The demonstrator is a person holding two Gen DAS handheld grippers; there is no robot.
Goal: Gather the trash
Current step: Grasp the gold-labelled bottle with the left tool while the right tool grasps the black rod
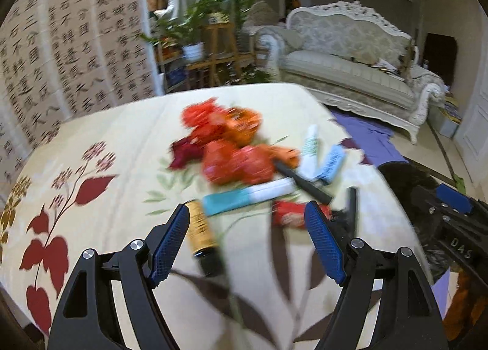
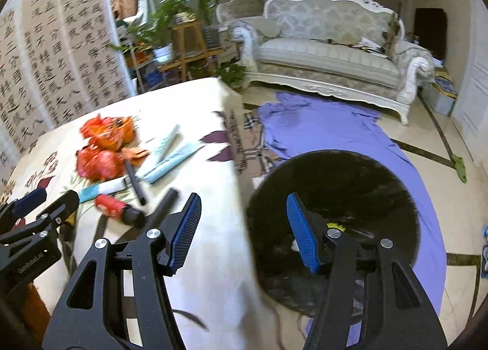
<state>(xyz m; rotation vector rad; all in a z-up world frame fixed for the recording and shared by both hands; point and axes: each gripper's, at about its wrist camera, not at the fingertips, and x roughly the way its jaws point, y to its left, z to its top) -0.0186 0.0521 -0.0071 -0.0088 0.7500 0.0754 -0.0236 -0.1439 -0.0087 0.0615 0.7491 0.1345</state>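
Trash lies on a floral tablecloth (image 1: 91,142): crumpled orange-red wrappers (image 1: 235,142), a teal-and-white packet (image 1: 247,196), a gold-and-black bottle (image 1: 202,237) lying down, a red can (image 1: 288,214), black pens (image 1: 302,179) and two small tubes (image 1: 323,156). My left gripper (image 1: 247,221) is open and empty just short of the pile, the bottle by its left finger. My right gripper (image 2: 244,212) is open and empty over the table's right edge, beside a black trash bag (image 2: 335,191) open on the floor. The same pile (image 2: 106,151) shows at its left.
A purple cloth (image 2: 320,127) covers the floor under the bag. A white carved sofa (image 2: 329,57) stands behind it. Potted plants on wooden stands (image 2: 183,35) and a calligraphy screen (image 2: 55,54) are beyond the table. The left gripper shows at the left edge of the right wrist view (image 2: 36,221).
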